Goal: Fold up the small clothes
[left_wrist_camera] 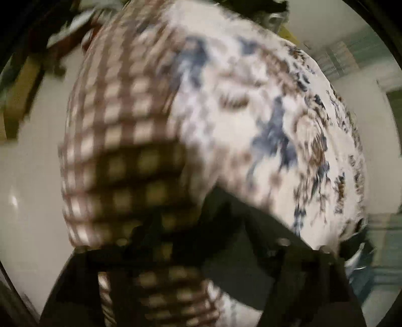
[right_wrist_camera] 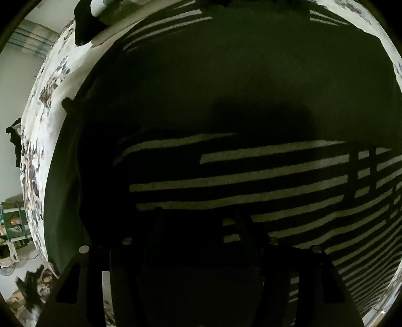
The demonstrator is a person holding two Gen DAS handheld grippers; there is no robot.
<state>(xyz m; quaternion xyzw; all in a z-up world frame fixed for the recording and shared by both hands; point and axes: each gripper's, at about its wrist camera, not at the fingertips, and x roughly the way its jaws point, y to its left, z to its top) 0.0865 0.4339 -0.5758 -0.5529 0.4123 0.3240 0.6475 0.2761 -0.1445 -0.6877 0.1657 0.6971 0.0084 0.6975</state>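
In the left wrist view, which is motion-blurred, a brown-and-cream checked garment (left_wrist_camera: 118,120) hangs over a floral sheet (left_wrist_camera: 251,100) and drapes down across my left gripper (left_wrist_camera: 170,221); whether the fingers clamp it is not clear. In the right wrist view a dark green garment with pale stripes (right_wrist_camera: 238,100) lies spread flat on the floral sheet (right_wrist_camera: 45,83). My right gripper (right_wrist_camera: 198,216) hovers close over its striped part, and its dark fingers (right_wrist_camera: 155,226) stand apart with nothing between them.
A black cloth (right_wrist_camera: 85,22) lies at the sheet's far left corner. Pale floor (left_wrist_camera: 30,188) and dark clutter (left_wrist_camera: 50,50) show left of the bed. A green rack (right_wrist_camera: 12,221) and scattered items stand off the bed's left edge.
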